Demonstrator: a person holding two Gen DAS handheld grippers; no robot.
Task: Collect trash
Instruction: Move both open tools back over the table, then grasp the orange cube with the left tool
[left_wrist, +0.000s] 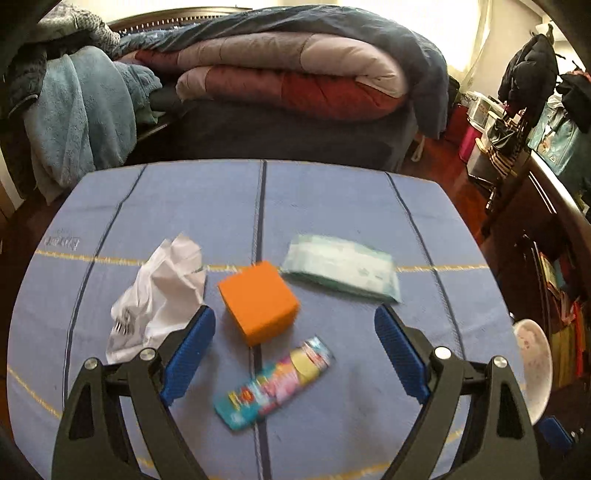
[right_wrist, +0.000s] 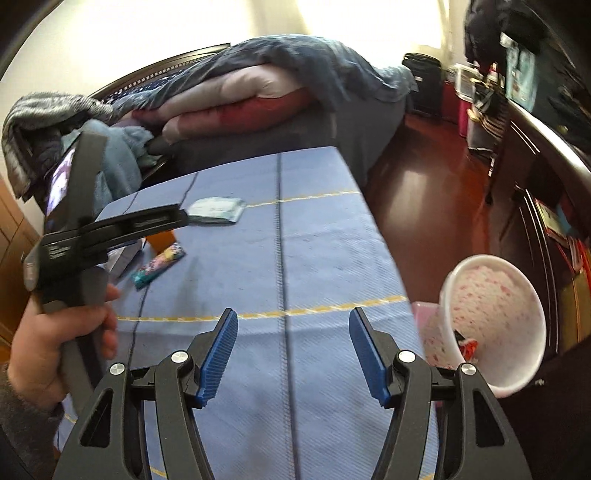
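Note:
Trash lies on the table's blue cloth (left_wrist: 332, 206): crumpled white paper (left_wrist: 159, 295), a pale green wipes pack (left_wrist: 340, 269) and a colourful wrapper (left_wrist: 273, 380) around an orange block (left_wrist: 258, 306). My left gripper (left_wrist: 295, 317) hangs open just above them. The block and the wrapper lie between its fingers, and the left fingertip (left_wrist: 203, 321) is beside the paper. My right gripper (right_wrist: 293, 314) is open and empty over bare cloth near the table's right edge. A white, pink-speckled bin (right_wrist: 495, 325) stands just off that edge with a red scrap (right_wrist: 467, 345) inside.
A bed with folded quilts (left_wrist: 288, 74) stands right behind the table. A dark cabinet (right_wrist: 535, 177) runs along the right, with wooden floor (right_wrist: 417, 192) between it and the table. In the right wrist view a hand (right_wrist: 48, 350) holds the left gripper's handle.

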